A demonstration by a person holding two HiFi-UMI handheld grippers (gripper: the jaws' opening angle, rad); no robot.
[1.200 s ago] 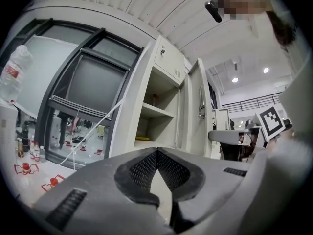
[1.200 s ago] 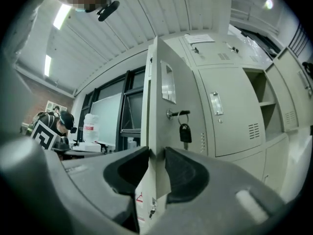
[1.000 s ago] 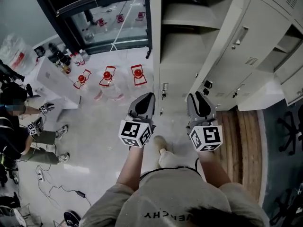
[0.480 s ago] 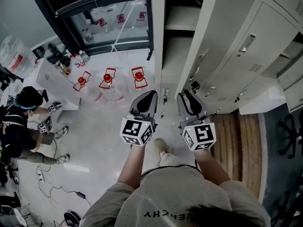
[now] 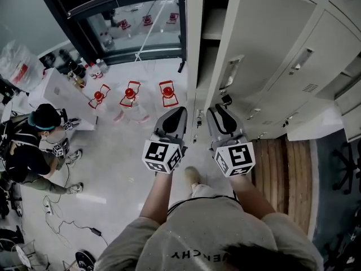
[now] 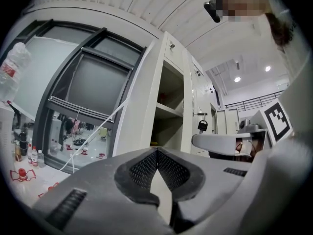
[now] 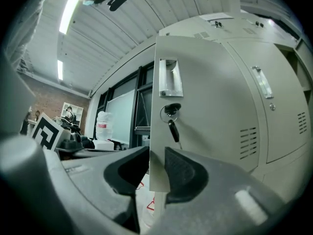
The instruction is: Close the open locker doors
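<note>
The open grey locker door [image 5: 265,44] stands ajar at the left end of the locker bank, with a recessed handle [image 5: 231,72] and a key hanging in its lock [image 7: 172,126]. My right gripper [image 5: 217,110] is shut on the door's free edge; in the right gripper view the thin edge [image 7: 157,173] sits clamped between the two pads. Behind the door, the locker's shelf and dark inside [image 5: 211,33] still show through a narrow gap. My left gripper [image 5: 176,113] hangs just left of it with its pads [image 6: 146,168] meeting and nothing between them.
More lockers to the right have doors ajar [image 5: 338,55]. A wooden floor strip [image 5: 282,162] runs below them. Bottles in red racks [image 5: 130,92] stand on the pale floor before a glass-fronted frame [image 5: 135,21]. A person crouches at the left [image 5: 34,145] among cables.
The right gripper has moved left with the door edge in it, and the door has swung toward the locker frame, narrowing the gap. The left gripper has hardly moved.
</note>
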